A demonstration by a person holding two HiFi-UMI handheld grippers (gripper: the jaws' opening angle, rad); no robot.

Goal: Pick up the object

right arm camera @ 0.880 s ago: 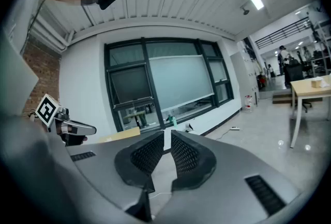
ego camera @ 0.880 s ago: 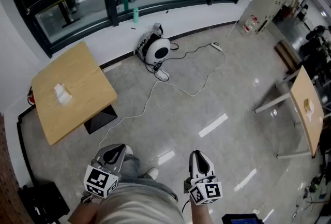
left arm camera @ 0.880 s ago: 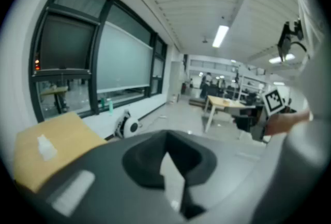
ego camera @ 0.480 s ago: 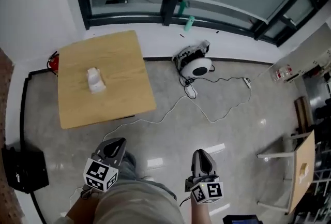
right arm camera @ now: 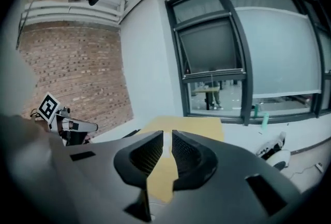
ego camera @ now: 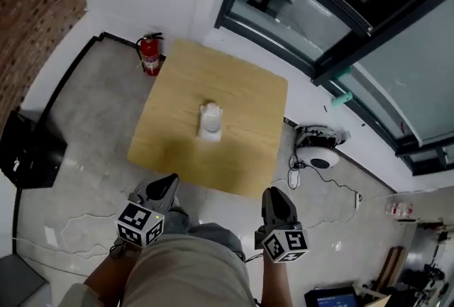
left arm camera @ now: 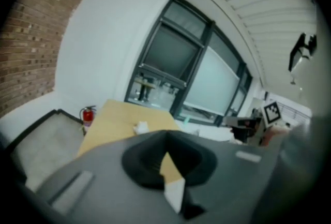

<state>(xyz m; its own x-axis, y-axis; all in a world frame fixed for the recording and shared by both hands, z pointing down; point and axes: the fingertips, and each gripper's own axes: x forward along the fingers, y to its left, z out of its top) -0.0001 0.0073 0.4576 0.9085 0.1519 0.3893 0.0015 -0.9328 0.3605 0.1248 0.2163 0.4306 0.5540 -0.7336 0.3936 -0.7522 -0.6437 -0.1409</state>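
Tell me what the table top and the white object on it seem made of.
Table top: light wood or wood-look laminate, matte, going by its even tan face. White object: too small to tell; its lumpy outline suggests cloth or paper.

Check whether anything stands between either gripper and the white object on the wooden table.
Nothing visible does. The small white object sits alone on the square light-wood table, with only bare tabletop between it and the shut left gripper and right gripper.

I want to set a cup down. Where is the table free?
The table is bare on every side of the white object at its middle. The floor is crowded at two corners: extinguisher and round device.
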